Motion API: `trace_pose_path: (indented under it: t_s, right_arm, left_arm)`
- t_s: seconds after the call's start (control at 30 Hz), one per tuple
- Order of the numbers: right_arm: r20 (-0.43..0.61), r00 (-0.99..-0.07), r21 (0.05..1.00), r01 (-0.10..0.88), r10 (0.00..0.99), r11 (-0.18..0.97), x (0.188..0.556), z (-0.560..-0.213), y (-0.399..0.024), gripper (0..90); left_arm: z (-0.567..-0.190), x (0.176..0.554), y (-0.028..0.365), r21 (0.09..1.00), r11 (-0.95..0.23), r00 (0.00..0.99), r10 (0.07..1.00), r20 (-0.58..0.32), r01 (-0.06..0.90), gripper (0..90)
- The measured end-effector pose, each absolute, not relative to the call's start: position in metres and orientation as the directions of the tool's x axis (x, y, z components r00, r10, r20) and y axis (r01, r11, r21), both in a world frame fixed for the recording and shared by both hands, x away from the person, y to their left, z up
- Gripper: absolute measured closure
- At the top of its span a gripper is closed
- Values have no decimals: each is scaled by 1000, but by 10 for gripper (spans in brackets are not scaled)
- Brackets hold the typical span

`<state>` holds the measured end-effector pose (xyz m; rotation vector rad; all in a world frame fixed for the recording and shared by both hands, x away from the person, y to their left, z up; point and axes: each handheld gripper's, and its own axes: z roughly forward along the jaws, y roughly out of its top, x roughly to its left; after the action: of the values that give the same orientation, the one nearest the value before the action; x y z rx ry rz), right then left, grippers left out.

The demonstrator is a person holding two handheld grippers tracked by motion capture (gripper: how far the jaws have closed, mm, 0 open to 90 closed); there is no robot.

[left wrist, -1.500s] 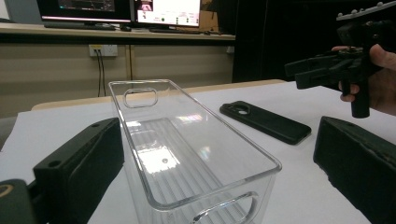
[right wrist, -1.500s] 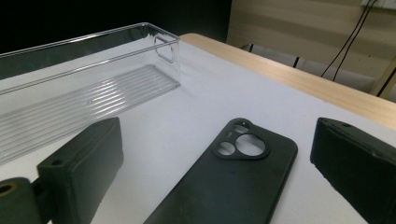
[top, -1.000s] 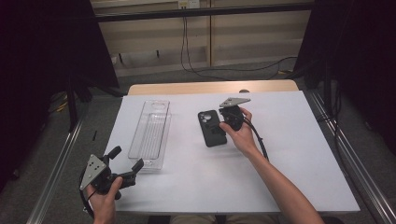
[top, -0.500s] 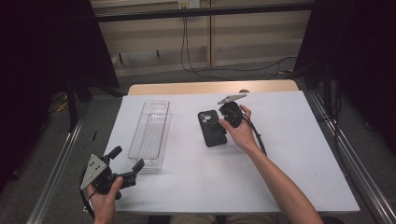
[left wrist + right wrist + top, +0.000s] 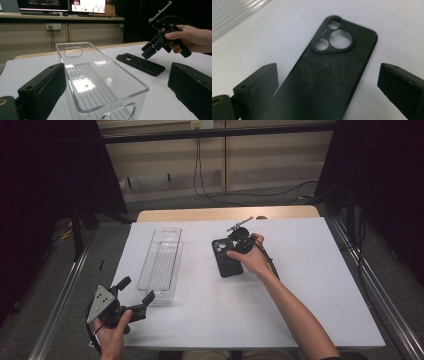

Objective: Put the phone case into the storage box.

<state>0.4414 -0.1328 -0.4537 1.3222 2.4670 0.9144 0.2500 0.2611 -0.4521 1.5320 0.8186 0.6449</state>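
A black phone case (image 5: 227,262) lies flat on the white table (image 5: 310,285), camera cut-outs toward the far side. My right gripper (image 5: 235,245) hovers just above its far end, angled down at it. In the right gripper view the phone case (image 5: 337,57) lies below and between the right gripper's (image 5: 328,75) jaws, which have just been opening and do not press on it. My left gripper (image 5: 136,291) rests open at the table's near left corner, facing the near end of a clear plastic tray (image 5: 162,262). In the left gripper view the tray (image 5: 100,77) stands empty.
The left gripper view takes in the phone case (image 5: 141,64) and the right gripper (image 5: 148,50) in a hand beyond the tray. Metal rails (image 5: 367,290) run along both table sides. Cables hang behind the far edge.
The right gripper has tipped and shifted slightly over the phone case's far end. The left gripper, tray and case have stayed where they were.
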Motion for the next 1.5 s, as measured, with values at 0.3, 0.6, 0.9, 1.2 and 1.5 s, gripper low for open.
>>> trace_pose_path:
  t_s: [0.3,0.6,0.9,1.2,1.5]
  right_arm:
    - [133,-554,511,749,822,422,456,-456,-122,52]
    - [128,-533,454,781,837,428,464,-459,-113,73]
    - [123,-505,398,814,855,424,467,-466,-108,39]
    - [107,-492,372,826,864,424,465,-470,-104,0]
    - [19,-476,359,824,879,439,461,-473,-93,0]
  left_arm:
    - [-452,249,261,991,-22,607,792,-64,134,20]
    - [-452,250,261,991,-28,610,791,-58,131,20]
    - [-452,250,261,990,-26,604,795,-61,135,20]
    - [-453,251,260,989,-43,617,785,-53,140,20]
    - [-453,251,261,989,-51,618,785,-47,139,20]
